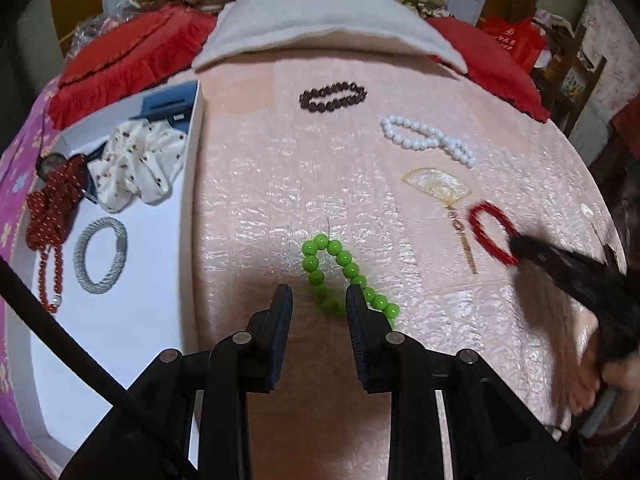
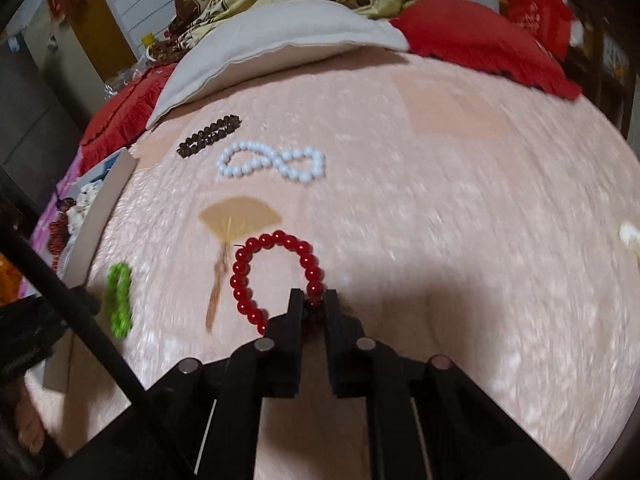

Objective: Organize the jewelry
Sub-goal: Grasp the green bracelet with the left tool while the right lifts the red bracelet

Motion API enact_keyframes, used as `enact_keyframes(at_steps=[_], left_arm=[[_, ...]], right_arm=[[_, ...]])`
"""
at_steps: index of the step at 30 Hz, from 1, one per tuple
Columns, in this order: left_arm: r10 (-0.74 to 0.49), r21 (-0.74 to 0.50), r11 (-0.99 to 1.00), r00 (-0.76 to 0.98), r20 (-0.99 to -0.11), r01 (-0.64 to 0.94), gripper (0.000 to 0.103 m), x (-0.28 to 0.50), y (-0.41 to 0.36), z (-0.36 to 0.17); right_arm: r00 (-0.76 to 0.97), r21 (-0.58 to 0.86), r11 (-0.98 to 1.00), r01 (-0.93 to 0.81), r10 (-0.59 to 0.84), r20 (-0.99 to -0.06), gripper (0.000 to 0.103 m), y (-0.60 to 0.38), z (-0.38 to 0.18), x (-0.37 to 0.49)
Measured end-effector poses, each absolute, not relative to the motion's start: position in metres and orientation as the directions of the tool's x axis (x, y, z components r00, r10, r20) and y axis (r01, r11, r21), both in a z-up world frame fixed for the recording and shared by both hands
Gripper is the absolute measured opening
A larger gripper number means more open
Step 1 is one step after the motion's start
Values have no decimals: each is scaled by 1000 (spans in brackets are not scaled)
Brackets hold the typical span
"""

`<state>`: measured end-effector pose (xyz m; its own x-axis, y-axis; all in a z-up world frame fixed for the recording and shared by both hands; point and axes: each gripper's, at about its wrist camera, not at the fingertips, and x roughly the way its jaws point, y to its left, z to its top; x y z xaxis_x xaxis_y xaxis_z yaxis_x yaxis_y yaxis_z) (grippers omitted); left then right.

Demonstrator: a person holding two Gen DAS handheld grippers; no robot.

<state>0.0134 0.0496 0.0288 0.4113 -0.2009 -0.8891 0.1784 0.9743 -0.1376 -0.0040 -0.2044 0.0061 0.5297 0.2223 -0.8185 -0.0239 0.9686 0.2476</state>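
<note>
A green bead bracelet lies on the pink bedspread. My left gripper stands open over its near end, with a few green beads in the gap and neither pad pressing on them. To the right, my right gripper is shut on the near side of a red bead bracelet, whose loop rests on the bedspread. In the left wrist view the right gripper is a blurred dark shape at the red bracelet. The green bracelet shows blurred at the left of the right wrist view.
A white box at the left holds a white scrunchie, a red bead necklace and a silver bangle. A brown bracelet, white beads and a gold fan hairpin lie on the bedspread. A pillow lies behind.
</note>
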Motion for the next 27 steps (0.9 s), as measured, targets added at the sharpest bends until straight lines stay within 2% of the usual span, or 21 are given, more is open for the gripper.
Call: enact_keyframes(at_steps=[3,6,7,8,9,16,21,27], left_arm=[[-216,-165,972,374,-902,165,16,23,48,18],[-193,-129,975,401,-896,181,16,26,40,17],[-182,-113,976,407,-895,188,14,26,37,17],[-174,-101,976,414,-893,193,2,25,35,18],[-181,-104,974,413,-893,200,0,25,33,17],[-254,-175,962,460,-851,208,0,6,41,46],[-327,-250,944,511,-795,215,0,-12,64,83],[-341,-294,939,589,-733,178,0,-23,109,113]], right_arm=[[534,281,959,-25,251,-807,9,-211,5,-17],[546,294,955,-23,258,-797,9,-213,3,-24],[550,294,956,-23,258,-795,10,-213,3,-25],[555,290,957,-26,255,-792,9,-212,3,-25],[562,284,958,-27,250,-789,10,-211,2,-25],[585,243,970,-31,214,-782,13,-202,3,-26],[585,210,977,-47,197,-787,9,-193,7,-22],[636,229,969,-93,235,-735,9,-182,41,-32]])
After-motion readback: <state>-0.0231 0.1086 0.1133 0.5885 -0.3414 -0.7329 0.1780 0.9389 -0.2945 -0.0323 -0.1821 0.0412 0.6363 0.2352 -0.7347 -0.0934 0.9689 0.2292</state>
